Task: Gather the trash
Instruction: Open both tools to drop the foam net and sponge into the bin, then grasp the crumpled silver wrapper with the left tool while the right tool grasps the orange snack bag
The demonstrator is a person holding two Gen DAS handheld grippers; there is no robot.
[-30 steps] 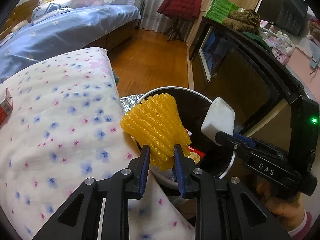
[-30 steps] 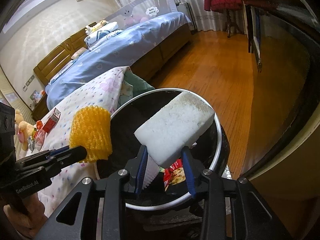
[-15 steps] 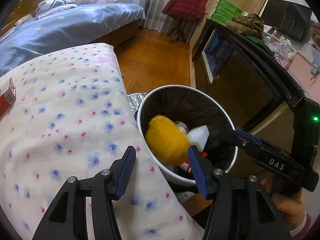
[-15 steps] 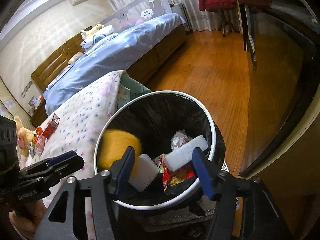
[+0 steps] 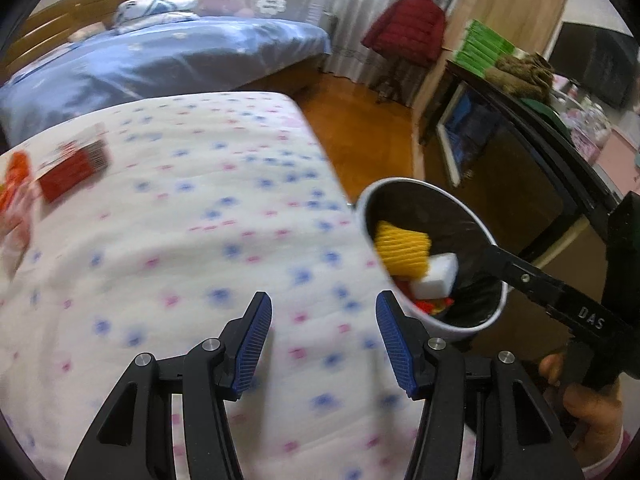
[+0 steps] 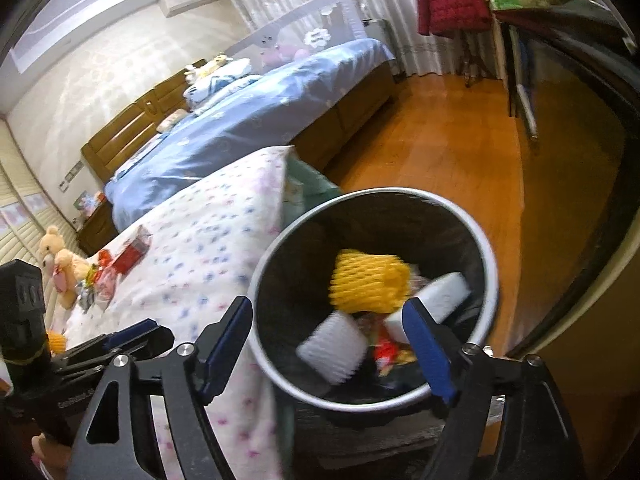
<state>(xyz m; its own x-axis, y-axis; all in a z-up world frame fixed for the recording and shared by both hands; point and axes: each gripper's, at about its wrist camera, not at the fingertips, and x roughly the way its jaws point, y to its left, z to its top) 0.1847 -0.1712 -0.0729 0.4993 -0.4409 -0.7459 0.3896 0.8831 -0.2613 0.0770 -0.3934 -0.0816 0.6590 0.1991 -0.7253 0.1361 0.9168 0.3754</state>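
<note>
From the left wrist, the left gripper [image 5: 323,336] gaped wide and empty over the blurred floral quilt [image 5: 168,240]; the bin [image 5: 494,314] sat to its right, partly hidden by the right gripper [image 5: 500,258].

From the right wrist, the right gripper [image 6: 328,344] gaped empty above the bin [image 6: 490,272], yellow foam net [image 6: 368,288] and white foam block [image 6: 444,294] inside, smeared.

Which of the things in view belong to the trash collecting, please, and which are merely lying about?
Job: trash bin, yellow foam net, white foam block, red packet on the quilt.

Lying about: red jacket, teddy bears, green boxes.
</note>
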